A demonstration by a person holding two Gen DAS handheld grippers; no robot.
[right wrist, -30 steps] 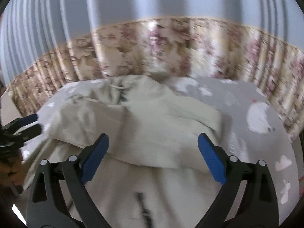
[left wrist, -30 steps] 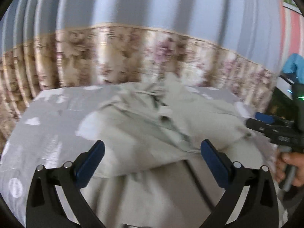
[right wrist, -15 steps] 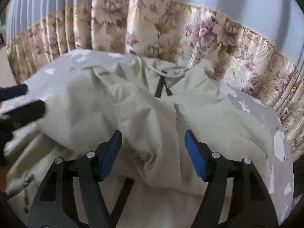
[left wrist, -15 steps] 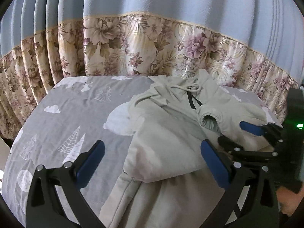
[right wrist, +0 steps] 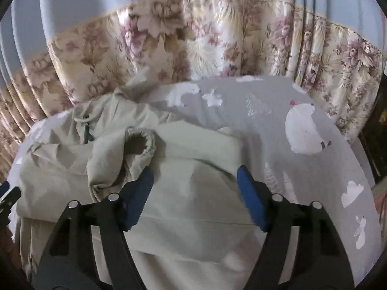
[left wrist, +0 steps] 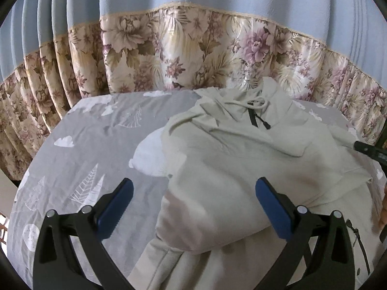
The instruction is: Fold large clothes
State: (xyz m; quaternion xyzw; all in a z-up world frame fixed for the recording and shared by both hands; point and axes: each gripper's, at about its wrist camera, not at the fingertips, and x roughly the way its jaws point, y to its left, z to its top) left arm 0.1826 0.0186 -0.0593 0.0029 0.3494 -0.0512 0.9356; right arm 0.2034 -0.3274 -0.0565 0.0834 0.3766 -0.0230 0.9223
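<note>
A pale beige hoodie [left wrist: 229,159] lies on the bed sheet [left wrist: 84,149], hood and drawstring [left wrist: 254,104] toward the curtain. My left gripper [left wrist: 193,205] hangs open over its left folded edge, with cloth below the wide-apart pads but not pinched. In the right wrist view the hoodie [right wrist: 60,169] has a sleeve folded across it, cuff [right wrist: 140,142] up. My right gripper [right wrist: 196,193] hovers over the hoodie's right part. Its jaws are opening, cloth lies under them and the pads press on nothing. One right-gripper finger [left wrist: 367,148] shows at the left view's right edge.
The grey sheet with white cloud and bear prints [right wrist: 278,111] is bare to the left and right of the hoodie. A blue curtain with a floral band [left wrist: 181,55] hangs behind the bed. Dark furniture [right wrist: 377,133] stands at the right. A hand [left wrist: 383,215] shows at the edge.
The right gripper narrowed, then widened, and swung from the hoodie's middle to its right part. The sleeve and cuff now lie left of it. The left gripper stayed open and sank closer.
</note>
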